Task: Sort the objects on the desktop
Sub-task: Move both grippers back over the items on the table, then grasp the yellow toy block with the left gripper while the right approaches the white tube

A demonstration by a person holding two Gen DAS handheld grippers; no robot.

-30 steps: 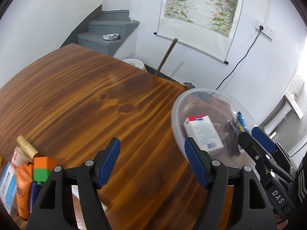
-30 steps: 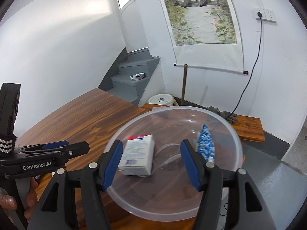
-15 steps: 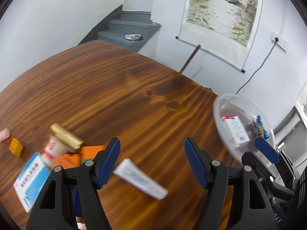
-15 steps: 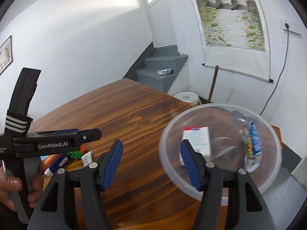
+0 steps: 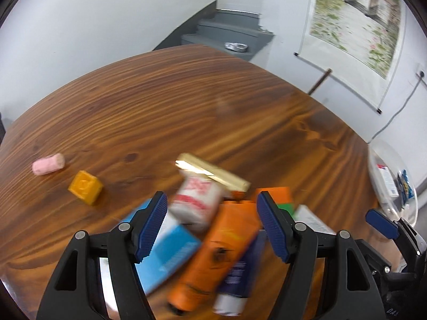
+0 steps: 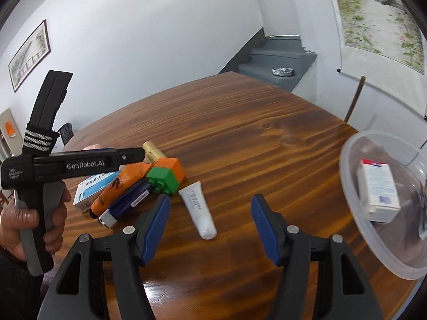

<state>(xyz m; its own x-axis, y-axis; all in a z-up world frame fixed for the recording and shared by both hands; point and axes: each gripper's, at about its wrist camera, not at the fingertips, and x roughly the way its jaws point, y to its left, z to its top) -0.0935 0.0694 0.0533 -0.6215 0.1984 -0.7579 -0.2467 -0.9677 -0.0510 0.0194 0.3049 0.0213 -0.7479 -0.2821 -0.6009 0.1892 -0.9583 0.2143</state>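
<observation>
My left tongs (image 5: 210, 226) stand wide open and grip nothing; below and between their blue pads lies a blurred pile: an orange tube (image 5: 213, 256), a blue-and-white box (image 5: 170, 253), and a white-and-red carton (image 5: 196, 200). My right tongs (image 6: 210, 229) are likewise open and empty. A white tube (image 6: 198, 210) lies flat on the wooden table (image 6: 240, 122) just ahead between their pads, and the clear bowl (image 6: 355, 213) sits to their right.

A wooden table (image 6: 240, 122) with strong dark grain fills the foreground. Behind it stand white walls and grey steps (image 6: 277, 61), with a crumpled piece of foil (image 6: 282, 72) lying on one step. A landscape scroll painting (image 5: 355, 18) hangs on the right wall, a wooden stick (image 6: 353, 98) leaning below it. A black cable (image 5: 400, 109) runs down from a wall socket (image 5: 421, 73). A framed picture (image 6: 29, 53) hangs on the left wall.
</observation>
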